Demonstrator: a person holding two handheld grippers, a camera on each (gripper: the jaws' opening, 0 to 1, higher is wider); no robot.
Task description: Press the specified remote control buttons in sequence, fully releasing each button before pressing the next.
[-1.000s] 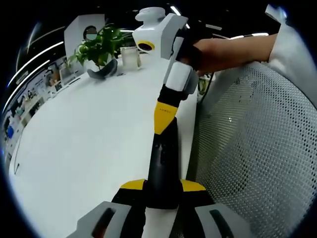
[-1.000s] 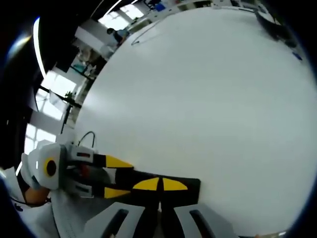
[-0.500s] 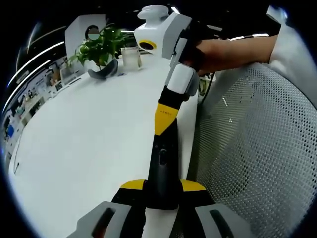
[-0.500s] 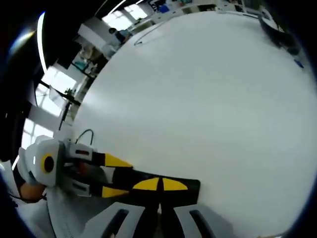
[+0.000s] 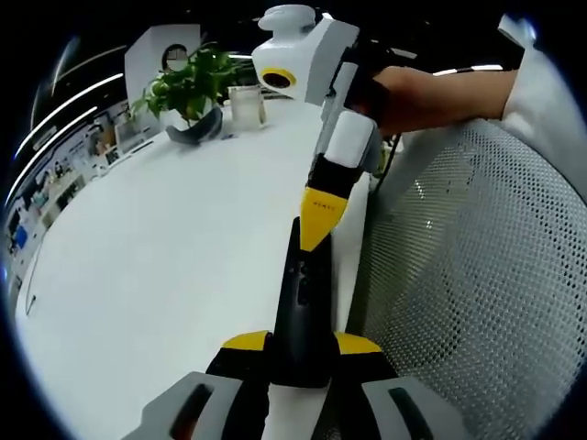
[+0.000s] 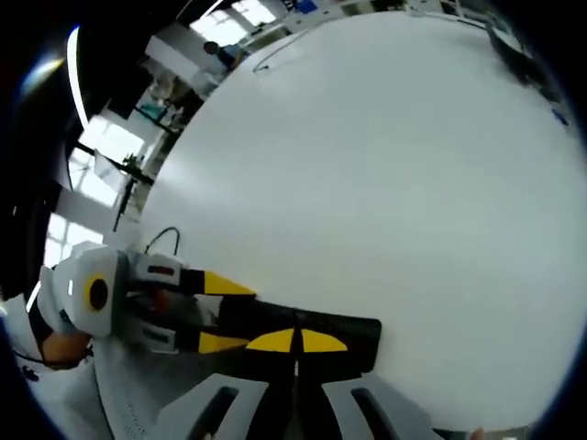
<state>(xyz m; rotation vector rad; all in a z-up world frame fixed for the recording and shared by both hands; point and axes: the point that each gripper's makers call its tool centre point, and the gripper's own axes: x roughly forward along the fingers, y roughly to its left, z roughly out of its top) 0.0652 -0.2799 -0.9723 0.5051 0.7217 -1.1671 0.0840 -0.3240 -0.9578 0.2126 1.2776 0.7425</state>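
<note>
A long black remote control (image 5: 302, 307) lies along the white table's edge, its near end clamped between the yellow-tipped jaws of my left gripper (image 5: 303, 345). My right gripper (image 5: 317, 218) reaches in from the upper right with its jaws together, its yellow point resting on the remote's upper face. In the right gripper view the remote (image 6: 344, 328) lies crosswise just beyond my shut right gripper (image 6: 295, 341). There the left gripper (image 6: 216, 314) grips its left end with a yellow finger on each side.
The white table (image 5: 138, 247) stretches left and away. At its far end stand a potted green plant (image 5: 188, 84), a dark dish (image 5: 193, 134) and a glass cup (image 5: 246, 105). A white mesh chair (image 5: 459, 275) sits close on the right. A hand (image 5: 413, 92) holds the right gripper.
The right gripper has tilted and its yellow point has slid a little down along the remote. The left gripper keeps the remote where it was.
</note>
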